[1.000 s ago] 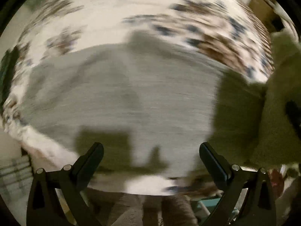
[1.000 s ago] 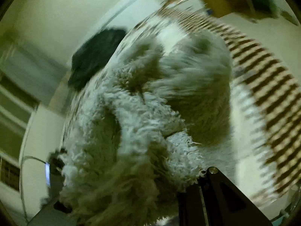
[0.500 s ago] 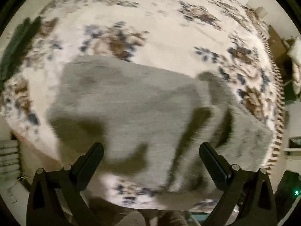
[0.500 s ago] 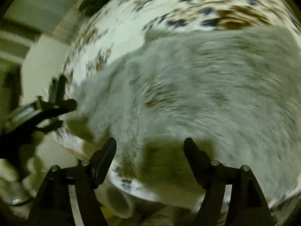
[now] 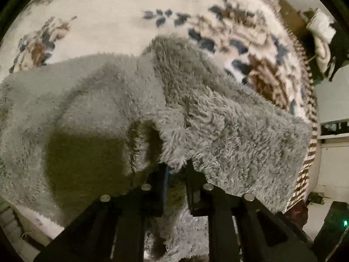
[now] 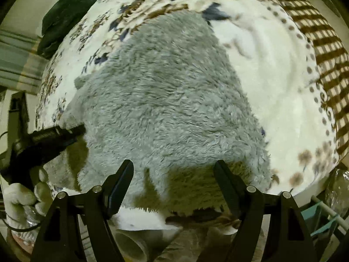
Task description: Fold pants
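The left gripper point(image 5: 175, 170) has just been closing, and its jaws now stand almost together, pinching a fluffy edge of the grey pants point(image 5: 135, 100) between the pads. A tuft of the fleece shows in the narrow gap and more of it hangs down below the fingers. In the right wrist view this same gripper point(image 6: 76, 131) reaches in from the left side and meets the near left corner of the pants, held by a hand in a white glove point(image 6: 19, 196).

The right gripper point(image 6: 173, 187) stands wide open, its jaws apart over the near edge of the pants with nothing pressed between them; whether a fingertip brushes the fleece cannot be told.

There are two grippers, one pair of pants, and one dark green cloth point(image 6: 69, 6) at the far corner of the bed.

The pants lie flat on the flowered bedspread point(image 6: 272, 69), near its front edge. In the right wrist view their long axis runs from the near edge away towards the far side, narrowing as it goes.
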`<action>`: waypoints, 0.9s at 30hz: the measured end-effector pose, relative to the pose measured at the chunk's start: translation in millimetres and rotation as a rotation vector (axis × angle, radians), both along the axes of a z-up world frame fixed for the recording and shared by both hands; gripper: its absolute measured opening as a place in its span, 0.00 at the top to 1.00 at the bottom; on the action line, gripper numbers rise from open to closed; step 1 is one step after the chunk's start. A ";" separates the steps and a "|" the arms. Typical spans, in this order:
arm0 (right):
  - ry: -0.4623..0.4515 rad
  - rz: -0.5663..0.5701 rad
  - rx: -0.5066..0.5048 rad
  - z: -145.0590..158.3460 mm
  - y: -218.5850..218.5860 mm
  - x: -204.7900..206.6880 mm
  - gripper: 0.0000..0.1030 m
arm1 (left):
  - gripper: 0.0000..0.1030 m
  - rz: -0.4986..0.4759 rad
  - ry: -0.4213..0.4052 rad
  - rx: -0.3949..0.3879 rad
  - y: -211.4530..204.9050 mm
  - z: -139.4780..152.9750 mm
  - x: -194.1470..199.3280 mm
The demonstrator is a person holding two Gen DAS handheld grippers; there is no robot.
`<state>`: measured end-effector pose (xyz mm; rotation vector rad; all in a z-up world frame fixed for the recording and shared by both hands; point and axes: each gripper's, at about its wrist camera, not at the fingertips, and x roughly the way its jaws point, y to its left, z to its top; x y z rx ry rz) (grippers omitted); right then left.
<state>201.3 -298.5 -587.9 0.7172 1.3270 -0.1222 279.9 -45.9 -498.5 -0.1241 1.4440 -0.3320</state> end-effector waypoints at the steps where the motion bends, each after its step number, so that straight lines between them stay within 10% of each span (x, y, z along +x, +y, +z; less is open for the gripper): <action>1: -0.003 -0.001 0.001 1.9 1.0 -1.7 0.24 | 0.91 0.006 -0.019 -0.010 5.4 5.7 -2.8; 11: -0.013 0.005 0.025 7.8 10.0 7.7 0.24 | 0.84 0.092 0.045 -0.070 54.2 6.8 -8.8; 17: -0.039 0.040 0.003 25.2 13.6 19.9 0.24 | 0.29 0.163 0.062 -0.224 68.4 21.8 -11.8; 27: -0.036 0.043 0.000 22.6 20.0 33.2 0.24 | 0.28 0.139 -0.007 -0.217 32.6 18.3 7.6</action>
